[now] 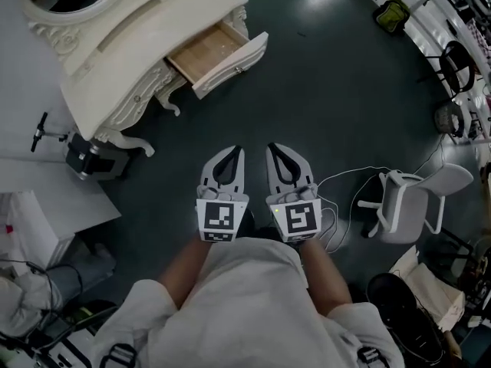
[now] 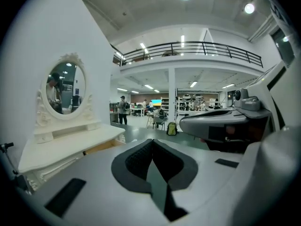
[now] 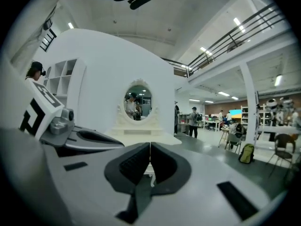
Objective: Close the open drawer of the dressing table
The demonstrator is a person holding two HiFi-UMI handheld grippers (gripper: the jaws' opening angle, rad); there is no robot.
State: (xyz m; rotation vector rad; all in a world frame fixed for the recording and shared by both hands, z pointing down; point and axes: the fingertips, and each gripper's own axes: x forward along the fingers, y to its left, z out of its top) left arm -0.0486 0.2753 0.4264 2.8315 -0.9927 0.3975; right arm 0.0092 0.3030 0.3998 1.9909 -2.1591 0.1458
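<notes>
The cream dressing table (image 1: pixel 115 60) stands at the upper left of the head view. Its wooden drawer (image 1: pixel 219 52) is pulled out toward the dark floor. My left gripper (image 1: pixel 232 152) and right gripper (image 1: pixel 276 149) hover side by side over the floor, well short of the drawer. Both are shut with nothing between the pads. In the left gripper view the table (image 2: pixel 70 142) and its oval mirror (image 2: pixel 66 86) lie to the left of my left gripper (image 2: pixel 152 142). In the right gripper view the table (image 3: pixel 141 128) is straight ahead past my right gripper (image 3: pixel 150 147).
A white chair (image 1: pixel 406 202) stands to the right, with a white cable (image 1: pixel 345 179) trailing on the floor near it. A black device (image 1: pixel 92 159) sits beside the table's leg. A green backpack (image 1: pixel 393 12) and dark chairs (image 1: pixel 456 64) are at the far right.
</notes>
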